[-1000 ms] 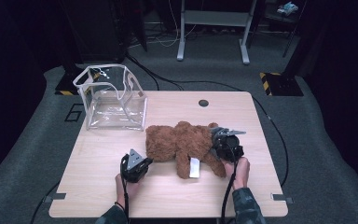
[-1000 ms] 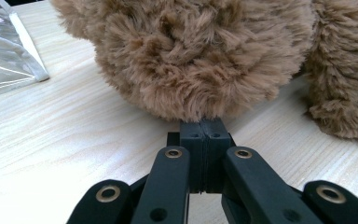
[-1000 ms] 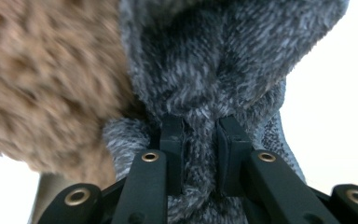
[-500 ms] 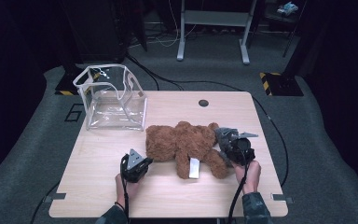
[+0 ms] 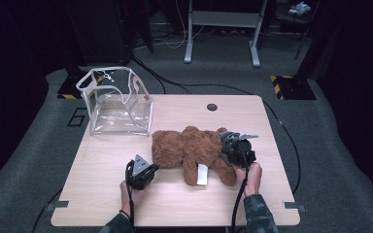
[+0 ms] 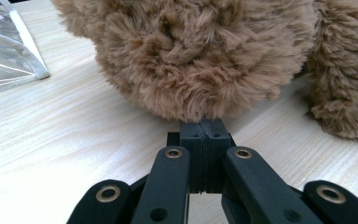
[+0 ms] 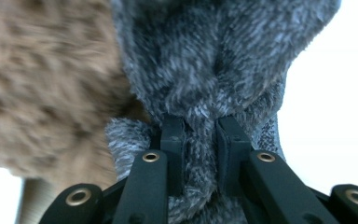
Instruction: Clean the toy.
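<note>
We look down on a pale wooden table [image 5: 107, 189] with a brown teddy bear [image 5: 189, 148] lying across its middle and an open clear plastic bag [image 5: 114, 102] standing at the far left corner.

Over the last second the right gripper [image 5: 230, 145] has shifted: it sat at the bear's right side near the head, swung out to the right, and has now come back against the bear. The bear itself has barely moved and still lies flat on the table, so we judge a lift has not begun and the bear is not yet on its way to the bag.

The left gripper [image 5: 148, 171] has stayed just near and left of the bear.

The right gripper view shows what the high view cannot: the jaws of the right gripper [image 7: 200, 135] pinch a fold of grey plush, with brown fur just beside it. The left gripper view shows the left gripper [image 6: 203, 135] with its jaws pressed together on nothing, the tips touching the edge of the bear's fur [image 6: 191, 51], and a corner of the bag [image 6: 9, 51] at the left.
</note>
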Demonstrator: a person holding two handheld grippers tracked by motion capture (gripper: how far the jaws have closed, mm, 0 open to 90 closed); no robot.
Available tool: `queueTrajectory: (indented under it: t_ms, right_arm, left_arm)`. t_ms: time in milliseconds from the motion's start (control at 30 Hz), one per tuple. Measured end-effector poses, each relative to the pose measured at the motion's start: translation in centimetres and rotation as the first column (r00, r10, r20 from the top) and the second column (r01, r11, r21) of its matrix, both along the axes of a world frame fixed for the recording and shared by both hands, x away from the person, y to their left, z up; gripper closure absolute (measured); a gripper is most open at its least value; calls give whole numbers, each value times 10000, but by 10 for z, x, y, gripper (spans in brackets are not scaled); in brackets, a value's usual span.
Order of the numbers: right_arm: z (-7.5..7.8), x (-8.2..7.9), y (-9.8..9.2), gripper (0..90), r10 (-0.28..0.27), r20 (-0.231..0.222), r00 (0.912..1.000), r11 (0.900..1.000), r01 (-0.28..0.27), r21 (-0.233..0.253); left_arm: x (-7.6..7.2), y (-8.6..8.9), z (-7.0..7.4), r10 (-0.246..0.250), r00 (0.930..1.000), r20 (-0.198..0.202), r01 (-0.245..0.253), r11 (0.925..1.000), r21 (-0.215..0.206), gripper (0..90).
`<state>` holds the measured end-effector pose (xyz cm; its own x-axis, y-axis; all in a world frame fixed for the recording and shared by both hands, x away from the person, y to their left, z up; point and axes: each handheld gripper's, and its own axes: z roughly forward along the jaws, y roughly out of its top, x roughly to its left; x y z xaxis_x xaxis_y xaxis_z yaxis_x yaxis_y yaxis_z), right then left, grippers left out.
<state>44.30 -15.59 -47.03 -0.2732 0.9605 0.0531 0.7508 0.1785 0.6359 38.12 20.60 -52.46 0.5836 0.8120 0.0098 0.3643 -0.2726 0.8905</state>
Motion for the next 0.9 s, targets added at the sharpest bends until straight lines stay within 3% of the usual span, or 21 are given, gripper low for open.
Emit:
queueTrajectory:
  t_ms: [100, 133, 167, 200, 300, 333, 433, 467, 500, 567, 667, 767, 900]
  right_arm:
    - [9, -1, -4, 761, -103, 105, 9999, 9995, 106, -299]
    - [22, -2, -7, 762, -140, 560, 9983, 9999, 144, -68]
    - [22, -2, -7, 762, -140, 560, 9983, 9999, 144, -68]
    - [37, -1, -5, 762, -66, 938, 9956, 9991, 26, 433]
    - [40, 5, 3, 761, 216, 968, 9951, 9979, -274, 588]
    - [31, 16, 14, 761, 345, 714, 9968, 9990, -366, 274]
    - [19, 24, 14, 762, 217, 438, 9988, 9987, -236, 440]
    - [6, 31, 10, 762, -126, -200, 9997, 9993, 133, 357]
    - [6, 31, 10, 762, -126, -200, 9997, 9993, 133, 357]
    - [-7, 35, 2, 762, -336, -749, 9966, 9994, 341, 61]
    - [-1, 35, -9, 761, -617, -468, 9970, 9979, 626, 180]
    - [31, 35, -7, 761, -407, 669, 9969, 9974, 365, 622]
    - [39, 44, 6, 760, -131, 869, 9961, 9972, 66, 747]
  left_arm:
    - [0, 0, 0, 0, 10000, -1, 0, 10000, 4, 897]
    - [0, 0, 0, -3, 10000, -1, 3, 10000, 2, 897]
    - [0, 0, 0, -6, 10000, 2, 6, 10000, 11, 897]
    - [0, 0, 0, -9, 10000, -11, 9, 10000, -3, 897]
    - [0, 0, 0, -37, 10000, -87, 38, 10000, 40, 898]
    - [0, 1, 1, -107, 9999, -133, 108, 9999, 88, 897]
    - [0, 1, 0, -27, 10000, -46, 27, 10000, -22, 897]
    - [0, 1, 0, -32, 10000, -69, 32, 10000, -16, 897]
    - [0, 1, 0, -32, 10000, -69, 32, 10000, -16, 897]
    - [0, 1, 0, -50, 10000, -85, 50, 10000, 1, 897]
    - [0, 1, 0, -62, 10000, -54, 62, 10000, 33, 897]
    - [1, 1, 0, -63, 10000, -72, 63, 10000, 12, 897]
    - [1, 1, 0, -57, 10000, -77, 57, 10000, 32, 897]
